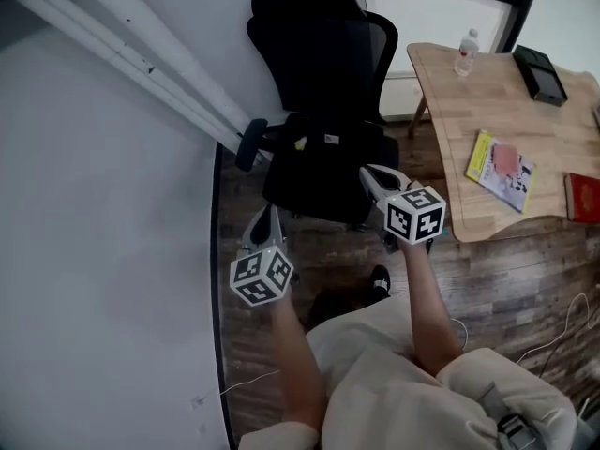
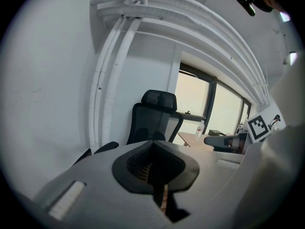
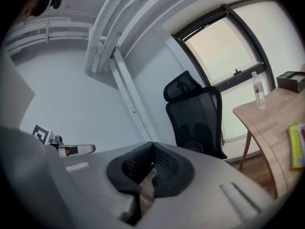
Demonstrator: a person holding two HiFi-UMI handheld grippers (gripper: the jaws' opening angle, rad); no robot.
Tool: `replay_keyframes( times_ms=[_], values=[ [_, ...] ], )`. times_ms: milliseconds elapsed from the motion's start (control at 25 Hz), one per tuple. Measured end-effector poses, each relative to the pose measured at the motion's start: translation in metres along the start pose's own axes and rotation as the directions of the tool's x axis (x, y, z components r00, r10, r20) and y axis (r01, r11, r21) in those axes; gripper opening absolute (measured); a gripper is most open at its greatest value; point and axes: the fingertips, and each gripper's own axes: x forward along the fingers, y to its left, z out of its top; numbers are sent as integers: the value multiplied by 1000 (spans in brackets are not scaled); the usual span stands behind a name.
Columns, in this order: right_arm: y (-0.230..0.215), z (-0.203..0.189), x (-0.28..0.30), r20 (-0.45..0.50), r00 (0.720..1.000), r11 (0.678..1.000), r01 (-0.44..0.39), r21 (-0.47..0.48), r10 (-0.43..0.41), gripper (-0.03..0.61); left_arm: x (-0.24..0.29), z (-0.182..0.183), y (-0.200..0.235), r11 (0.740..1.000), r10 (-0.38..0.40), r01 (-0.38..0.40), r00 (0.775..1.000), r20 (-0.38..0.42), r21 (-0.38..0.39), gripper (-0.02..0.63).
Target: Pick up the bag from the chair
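looking down from the head view: a black office chair (image 1: pixel 319 36) stands by a white wall (image 1: pixel 94 204), and the black bag (image 1: pixel 323 172) lies on its seat, a small yellow tag (image 1: pixel 300 143) on top. the left gripper (image 1: pixel 265 216) hovers near the seat's front left, the right gripper (image 1: pixel 372 174) near its front right. both pairs of jaws are clenched together, empty. a wooden table (image 1: pixel 553 139) at right bears a water bottle (image 1: pixel 466 52) and a yellow magazine (image 1: pixel 501 170).
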Motion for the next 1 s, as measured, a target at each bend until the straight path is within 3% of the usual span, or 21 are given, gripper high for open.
replay_keyframes(
  times_ms=[80,320,640,840,1000],
  values=[
    [-8,1,5,-24,1000,1000,7,-23,-7,0,3,2,1,1000,6,-6,1000,-19,17,6],
    [-16,-4,21,-68,998,999,12,-39,-15,0,18,8,16,999,19,-19,1000,-10,-47,6],
    [-54,-2,54,-98,992,994,77,-83,-85,0,87,-7,49,994,13,-13,1000,5,-109,6],
    [-82,3,106,-134,983,992,117,-54,-124,0,168,1,69,990,-77,74,997,-17,-122,6],
    [-115,15,159,-92,974,978,210,6,-209,0,243,11,85,982,-168,160,982,-84,-97,6]
  ],
)
